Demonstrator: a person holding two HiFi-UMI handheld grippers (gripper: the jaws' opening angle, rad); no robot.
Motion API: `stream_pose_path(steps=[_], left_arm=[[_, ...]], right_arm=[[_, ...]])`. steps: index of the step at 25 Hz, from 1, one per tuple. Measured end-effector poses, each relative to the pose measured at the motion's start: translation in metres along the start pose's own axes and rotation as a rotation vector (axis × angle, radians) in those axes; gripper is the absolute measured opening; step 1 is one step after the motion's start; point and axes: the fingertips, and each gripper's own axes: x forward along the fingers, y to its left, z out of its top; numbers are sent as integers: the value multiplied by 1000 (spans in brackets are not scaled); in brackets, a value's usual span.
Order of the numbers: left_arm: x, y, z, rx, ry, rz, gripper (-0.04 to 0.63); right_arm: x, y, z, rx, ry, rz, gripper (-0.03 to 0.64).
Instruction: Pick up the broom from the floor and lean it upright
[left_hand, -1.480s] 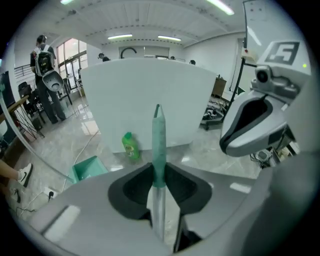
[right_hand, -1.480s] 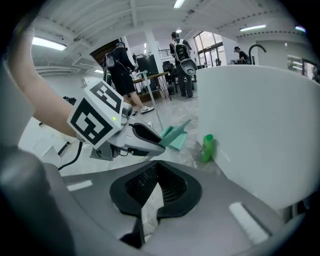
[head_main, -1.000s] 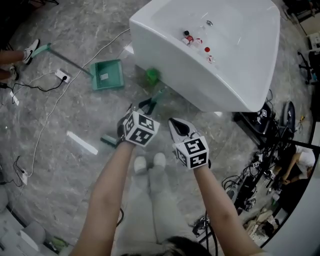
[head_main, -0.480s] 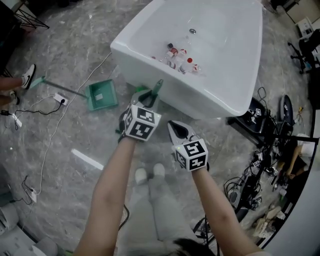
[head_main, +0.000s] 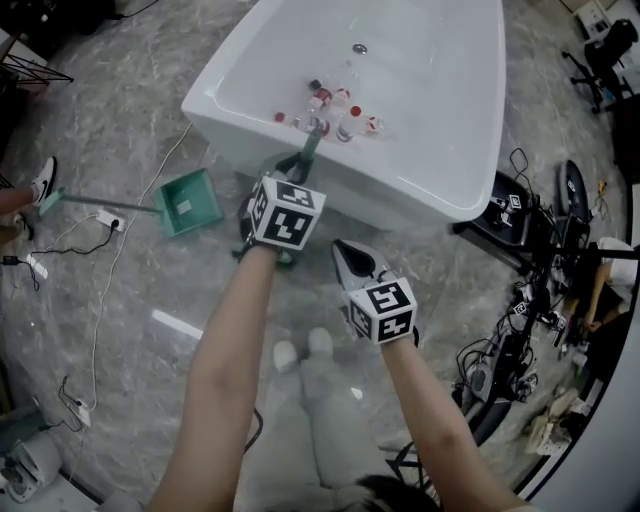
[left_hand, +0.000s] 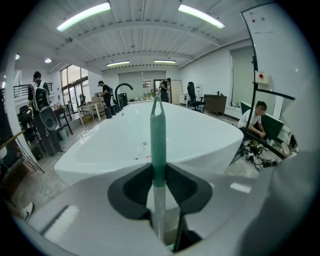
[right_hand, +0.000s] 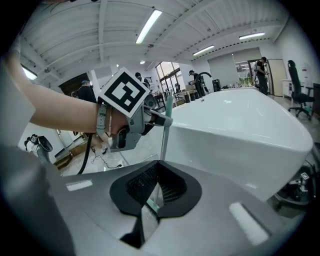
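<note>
The broom has a silver shaft and a green grip. My left gripper is shut on it where grip and shaft meet. In the head view the left gripper holds the broom's green grip steeply up against the side of the white bathtub; a bit of green shows below the marker cube. My right gripper hangs lower and to the right, jaws shut on nothing. The right gripper view shows the broom shaft rising just past the right gripper, with the left gripper on it.
Small red-capped bottles lie inside the tub. A green dustpan with a long handle lies on the marble floor at left, near cables and a power strip. Cables and equipment crowd the right. People stand far behind the tub.
My left gripper has risen and moved toward the tub with the broom handle, which now stands steeper, its grip above the tub rim. The right gripper shifted only slightly.
</note>
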Motion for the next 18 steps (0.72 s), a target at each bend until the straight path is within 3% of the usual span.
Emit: stream_pose_path(steps=[8,18], left_arm=[[15,1,6,73,8,11,91],[21,5,14,99,7,-11,105]], right_arm=[[-9,-20,-8,54,-3,-32,2],[-11,-13,-5,47,-19,-35,2]])
